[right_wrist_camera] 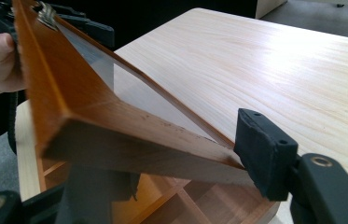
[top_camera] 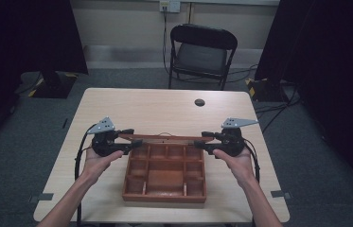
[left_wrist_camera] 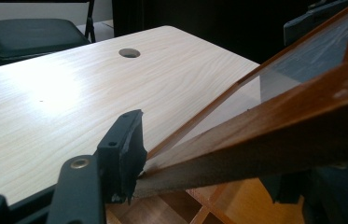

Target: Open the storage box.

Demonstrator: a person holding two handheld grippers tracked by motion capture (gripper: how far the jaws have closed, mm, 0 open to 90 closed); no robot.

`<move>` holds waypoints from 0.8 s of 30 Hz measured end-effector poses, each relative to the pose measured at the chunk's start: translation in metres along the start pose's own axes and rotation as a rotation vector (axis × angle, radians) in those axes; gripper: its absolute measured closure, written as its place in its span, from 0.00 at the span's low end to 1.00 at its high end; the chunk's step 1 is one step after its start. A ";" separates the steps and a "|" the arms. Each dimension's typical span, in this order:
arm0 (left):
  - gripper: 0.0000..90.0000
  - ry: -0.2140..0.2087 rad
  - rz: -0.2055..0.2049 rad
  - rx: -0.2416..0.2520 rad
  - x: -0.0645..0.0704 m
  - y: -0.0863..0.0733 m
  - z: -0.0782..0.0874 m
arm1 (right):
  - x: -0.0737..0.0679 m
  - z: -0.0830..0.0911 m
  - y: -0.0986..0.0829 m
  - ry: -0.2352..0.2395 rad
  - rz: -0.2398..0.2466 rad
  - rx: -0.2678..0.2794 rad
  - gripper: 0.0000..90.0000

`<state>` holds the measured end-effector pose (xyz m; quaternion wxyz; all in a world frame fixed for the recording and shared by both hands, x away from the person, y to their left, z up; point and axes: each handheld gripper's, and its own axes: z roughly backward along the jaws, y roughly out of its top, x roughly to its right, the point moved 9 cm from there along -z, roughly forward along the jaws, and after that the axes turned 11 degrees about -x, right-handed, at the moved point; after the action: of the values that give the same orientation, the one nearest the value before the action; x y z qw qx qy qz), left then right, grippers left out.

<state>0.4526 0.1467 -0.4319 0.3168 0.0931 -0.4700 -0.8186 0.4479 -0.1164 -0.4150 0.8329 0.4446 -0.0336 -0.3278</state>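
A brown wooden box (top_camera: pixel 164 196) with several compartments lies open near the table's front edge. Its glass-paned lid (top_camera: pixel 164 137) stands raised over the box's far edge, tilted up on its hinge side. My left gripper (top_camera: pixel 134 138) is shut on the lid's left end and my right gripper (top_camera: pixel 206 140) on its right end. In the left gripper view the lid's wooden frame (left_wrist_camera: pixel 274 135) runs between the jaws of the left gripper (left_wrist_camera: pixel 209 172). In the right gripper view the lid frame (right_wrist_camera: pixel 129 140) is pinched in the right gripper (right_wrist_camera: pixel 185 172), and the other hand holds the far end.
The light wood table (top_camera: pixel 141 109) has a round cable hole (top_camera: pixel 199 102) at the far right. A black folding chair (top_camera: pixel 202 52) stands behind the table. Dark curtains hang on both sides, and cables lie on the floor at the right.
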 end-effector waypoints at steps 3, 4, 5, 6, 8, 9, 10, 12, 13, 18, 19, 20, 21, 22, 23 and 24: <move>0.43 0.009 0.001 0.003 -0.001 0.000 -0.001 | 0.001 -0.002 0.001 0.004 0.000 0.003 0.49; 0.43 0.012 0.000 0.002 -0.001 0.000 -0.002 | 0.002 -0.002 0.001 0.005 -0.002 0.005 0.49; 0.43 0.008 0.008 0.005 -0.001 0.001 -0.003 | 0.002 -0.003 0.001 0.005 -0.003 0.008 0.49; 0.43 0.007 0.001 0.001 -0.003 0.000 -0.003 | 0.003 -0.004 0.001 0.006 -0.004 0.010 0.49; 0.43 0.004 0.006 0.002 -0.002 0.000 -0.004 | 0.004 -0.005 0.001 0.004 -0.002 0.008 0.49; 0.43 0.011 0.006 -0.007 -0.005 -0.001 -0.007 | 0.004 -0.006 0.001 0.005 0.001 0.006 0.49; 0.44 0.011 0.006 -0.007 -0.005 -0.001 -0.007 | 0.005 -0.007 0.001 0.001 0.001 0.003 0.49; 0.44 0.013 0.011 -0.017 -0.008 -0.002 -0.010 | 0.006 -0.009 0.002 0.000 0.001 0.002 0.49; 0.44 0.010 0.017 -0.015 -0.009 -0.002 -0.011 | 0.007 -0.010 0.002 0.000 0.001 0.002 0.49; 0.43 0.022 0.023 -0.004 -0.011 0.000 -0.013 | 0.012 -0.011 0.004 0.006 -0.010 0.017 0.49; 0.44 0.020 0.027 -0.003 -0.011 0.001 -0.013 | 0.012 -0.012 0.005 0.007 -0.011 0.018 0.49; 0.44 0.020 0.025 -0.004 -0.012 0.002 -0.013 | 0.013 -0.012 0.005 0.008 -0.012 0.017 0.49; 0.44 0.022 0.021 -0.003 -0.012 0.002 -0.014 | 0.014 -0.013 0.006 0.005 -0.010 0.017 0.49; 0.44 0.025 0.011 -0.009 -0.013 0.003 -0.013 | 0.014 -0.013 0.006 0.003 -0.010 0.016 0.49; 0.45 0.025 0.013 -0.006 -0.014 0.004 -0.014 | 0.015 -0.013 0.007 0.001 -0.011 0.019 0.50; 0.45 0.021 0.020 -0.001 -0.014 0.004 -0.014 | 0.015 -0.013 0.007 0.003 -0.008 0.024 0.51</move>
<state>0.4719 0.1439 -0.4382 0.3302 0.0968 -0.4670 -0.8145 0.4682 -0.1125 -0.4210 0.8261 0.4553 -0.0347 -0.3302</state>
